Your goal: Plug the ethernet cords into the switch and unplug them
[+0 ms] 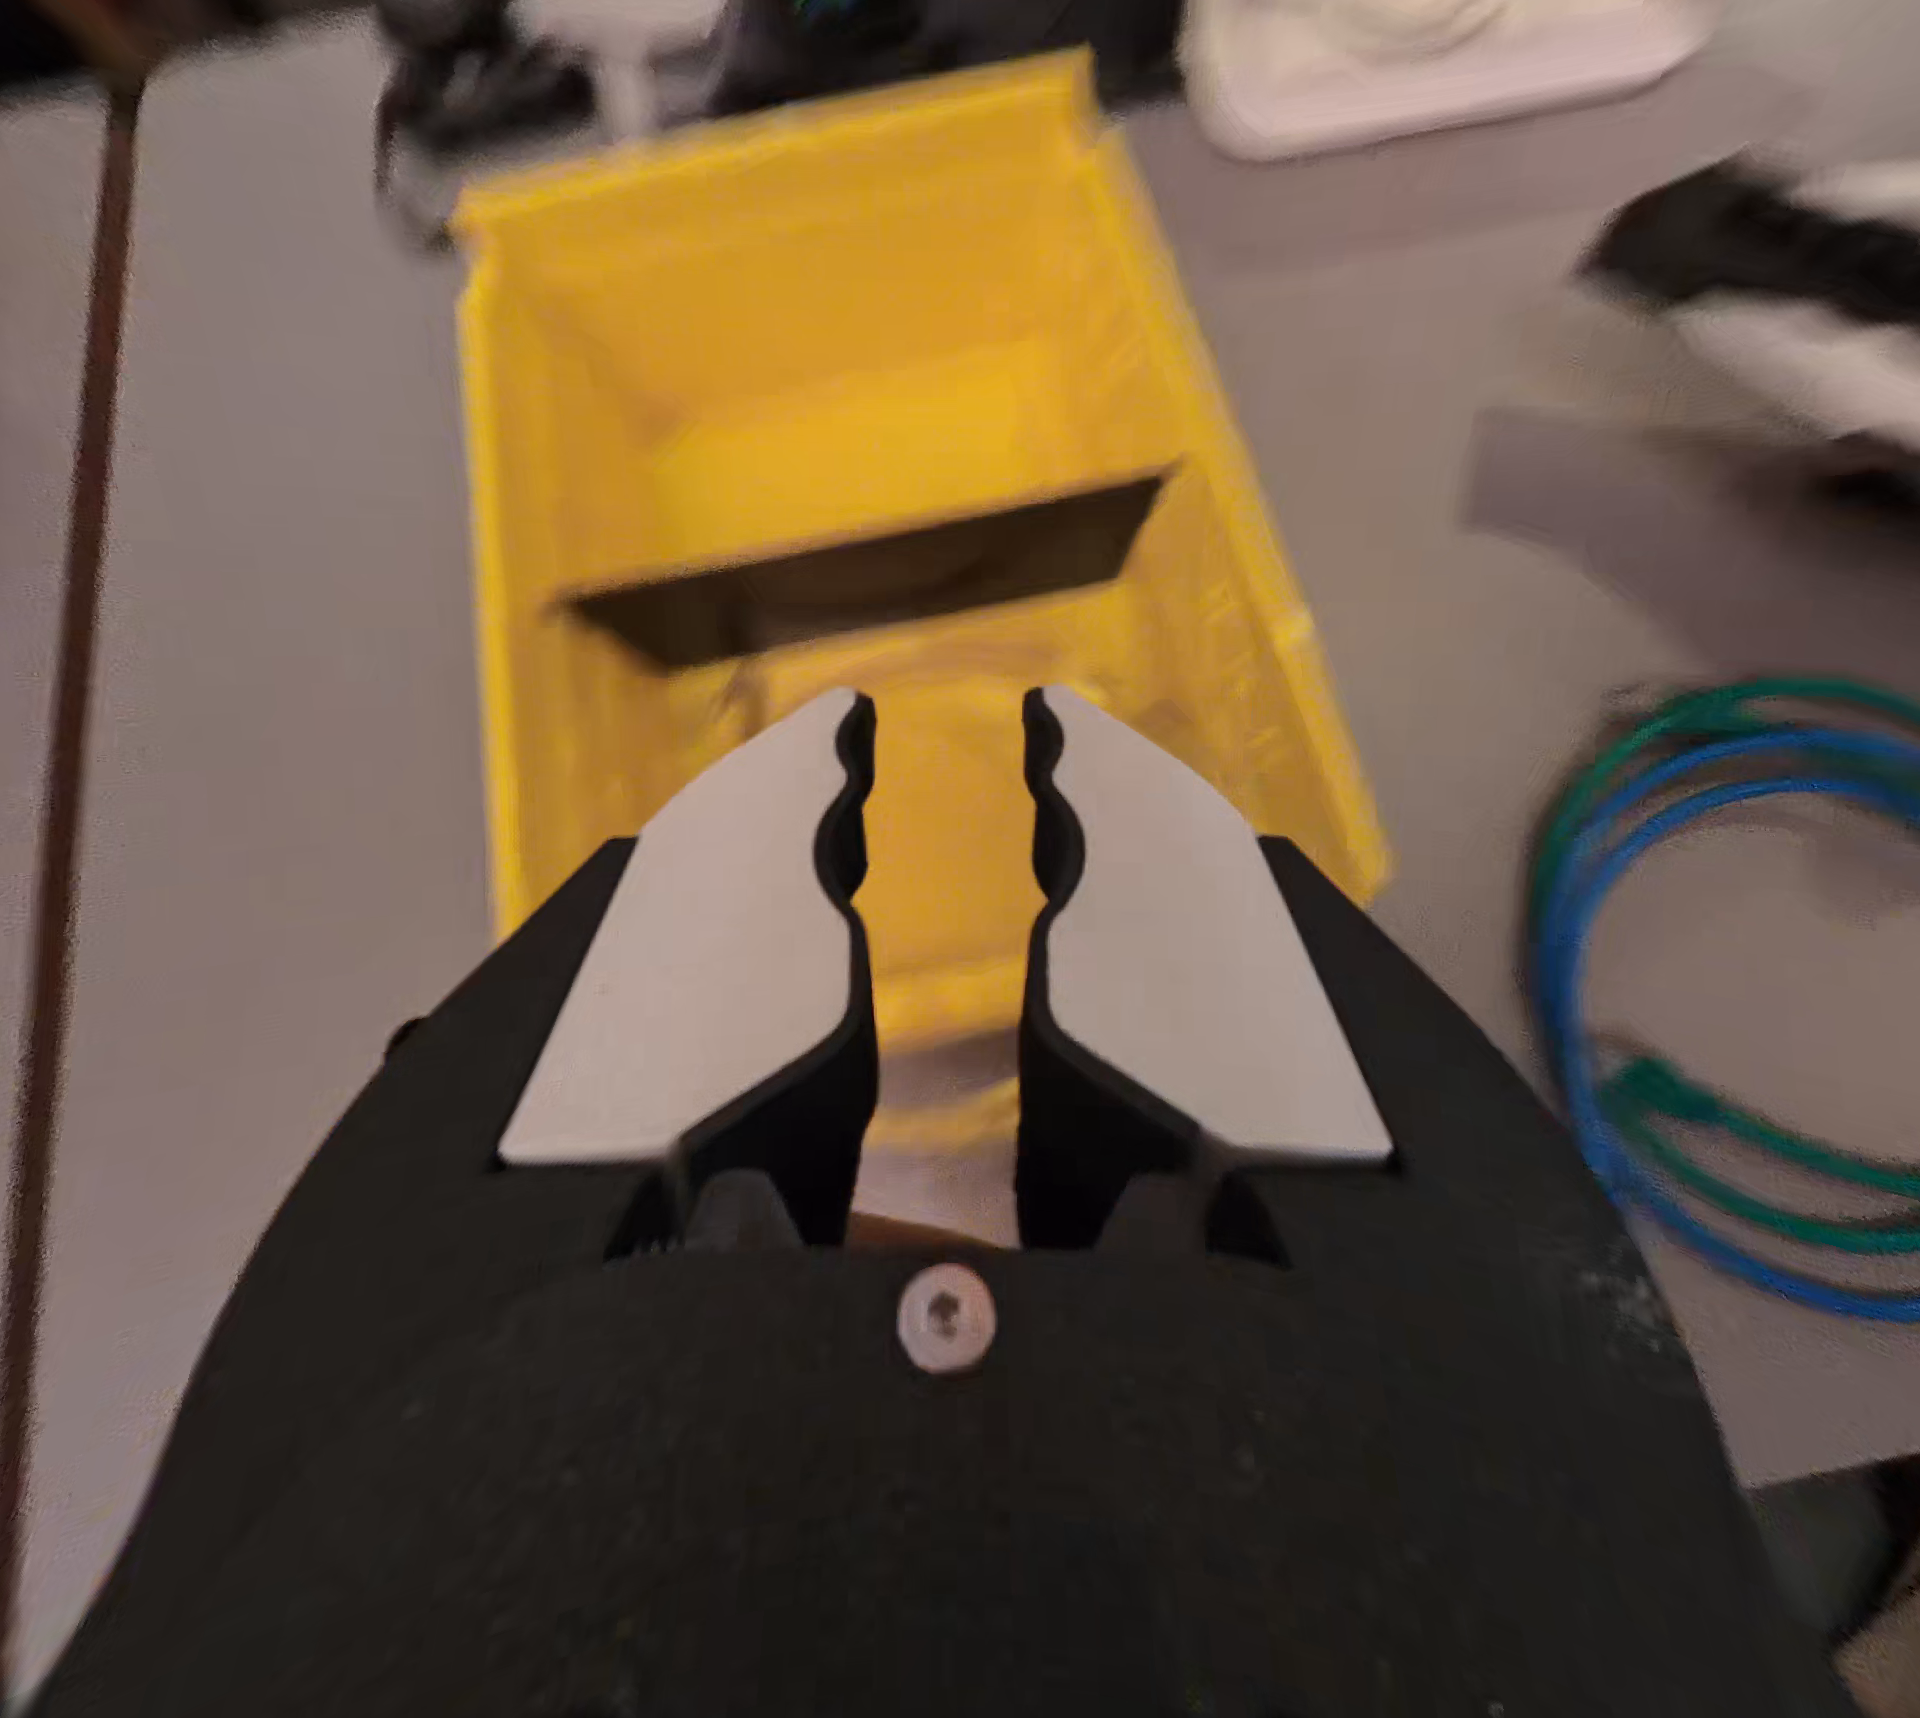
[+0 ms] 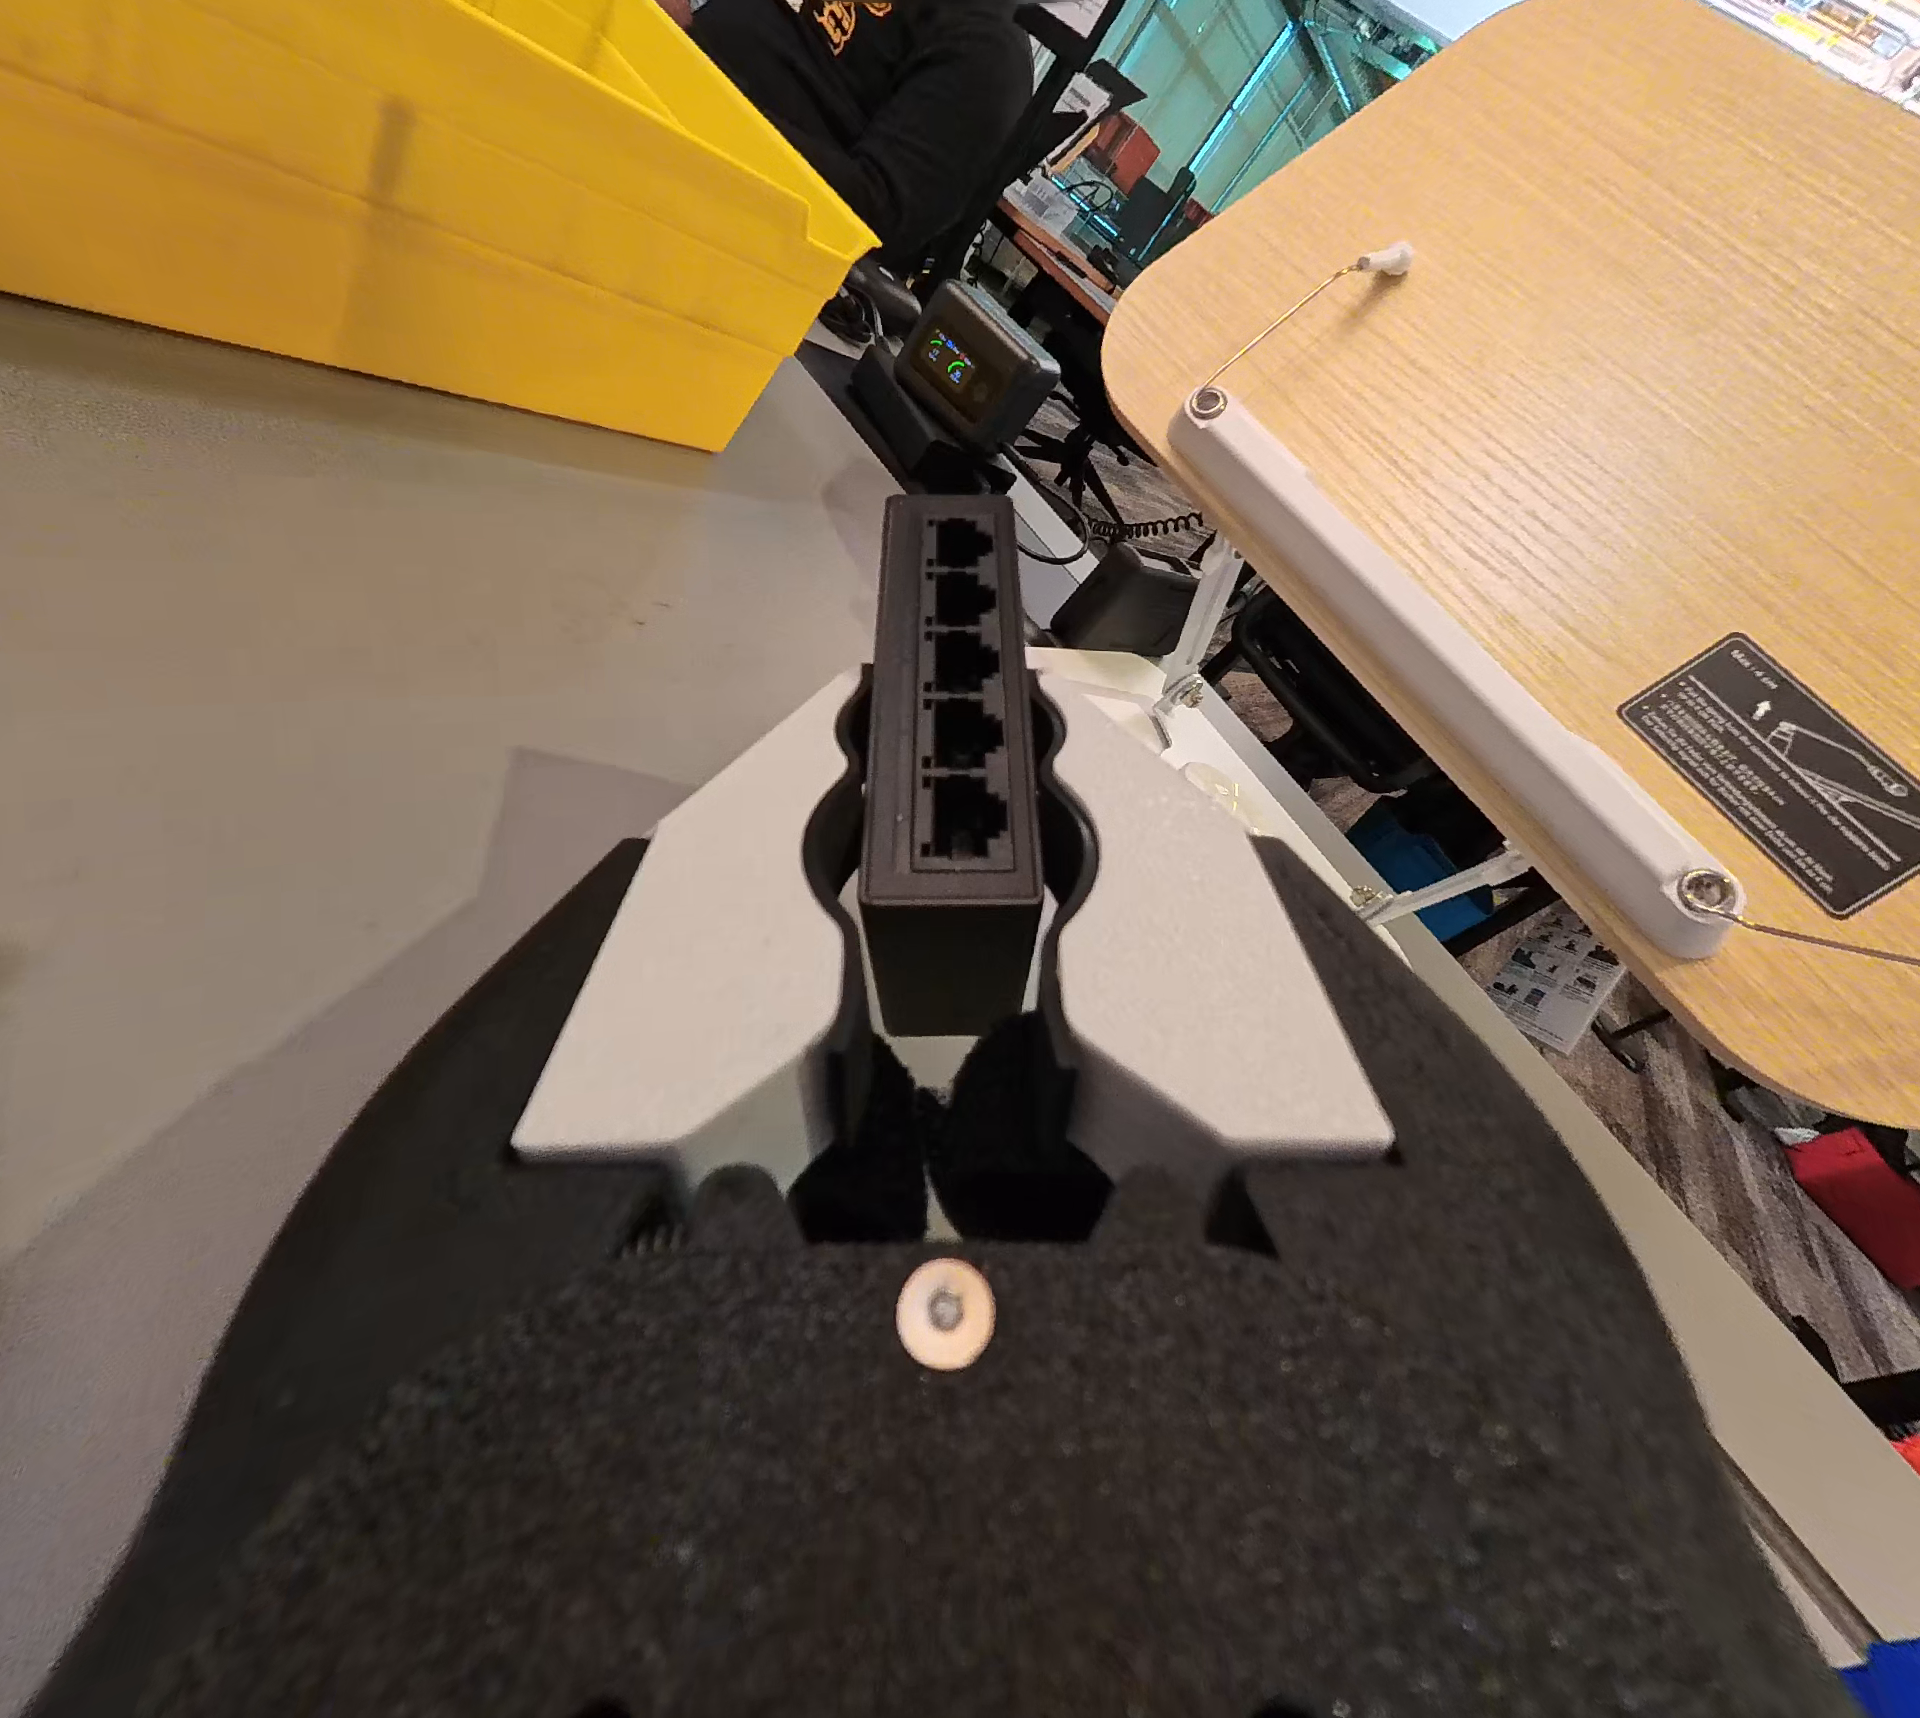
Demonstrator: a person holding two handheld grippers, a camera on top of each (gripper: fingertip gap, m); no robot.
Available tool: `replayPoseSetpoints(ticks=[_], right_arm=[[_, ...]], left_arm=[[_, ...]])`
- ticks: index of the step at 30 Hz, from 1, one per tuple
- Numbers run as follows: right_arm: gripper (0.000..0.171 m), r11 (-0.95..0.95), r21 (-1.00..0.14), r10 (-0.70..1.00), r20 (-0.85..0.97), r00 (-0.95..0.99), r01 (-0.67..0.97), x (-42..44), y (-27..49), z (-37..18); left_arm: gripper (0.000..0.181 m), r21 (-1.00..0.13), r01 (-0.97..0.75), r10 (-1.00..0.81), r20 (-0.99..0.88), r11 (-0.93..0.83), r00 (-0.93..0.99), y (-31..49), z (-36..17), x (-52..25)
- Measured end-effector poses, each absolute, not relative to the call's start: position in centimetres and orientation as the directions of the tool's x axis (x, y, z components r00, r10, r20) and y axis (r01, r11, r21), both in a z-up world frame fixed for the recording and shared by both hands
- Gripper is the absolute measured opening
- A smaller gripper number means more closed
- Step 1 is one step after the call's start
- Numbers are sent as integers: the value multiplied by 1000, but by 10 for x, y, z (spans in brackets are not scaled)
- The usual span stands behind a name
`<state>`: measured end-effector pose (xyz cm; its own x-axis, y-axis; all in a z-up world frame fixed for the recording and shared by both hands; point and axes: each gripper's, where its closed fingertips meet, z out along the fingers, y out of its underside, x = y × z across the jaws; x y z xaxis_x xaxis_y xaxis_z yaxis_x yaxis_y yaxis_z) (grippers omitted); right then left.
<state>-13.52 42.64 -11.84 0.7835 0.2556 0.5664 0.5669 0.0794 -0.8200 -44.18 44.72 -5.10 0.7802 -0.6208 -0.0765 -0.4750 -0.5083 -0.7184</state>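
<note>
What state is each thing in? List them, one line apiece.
left hand-held gripper: open, holding nothing, above the bin.
right hand-held gripper: shut on the switch.
switch: gripped by its sides, all five ports showing empty.
yellow bin: open-topped, on the grey table, dark divider across it.
blue and green ethernet cords: coiled on the table, unplugged.
</note>
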Motion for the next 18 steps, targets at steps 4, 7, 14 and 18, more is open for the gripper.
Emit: replayPoseSetpoints(ticks=[4, 7, 14, 18], right_arm=[[26, 78, -817, 259, 570, 780, 571, -136, 427, -119], [26, 82, -815, 275, 571, 773, 573, -139, 426, -121], [27, 84, -811, 280, 577, 767, 579, -140, 425, -122], [27, 82, -809, 283, 579, 765, 582, -141, 426, -123]], left_arm=[[33, -532, -385, -439, -27, -754, 898, 440, -114, -505], [41, -497, -282, -369, 84, -821, 925, 438, -142, -509], [18, -520, -297, -384, 66, -801, 921, 437, -144, -515], [6, -510, -412, -438, -76, -755, 896, 436, -145, -516]])
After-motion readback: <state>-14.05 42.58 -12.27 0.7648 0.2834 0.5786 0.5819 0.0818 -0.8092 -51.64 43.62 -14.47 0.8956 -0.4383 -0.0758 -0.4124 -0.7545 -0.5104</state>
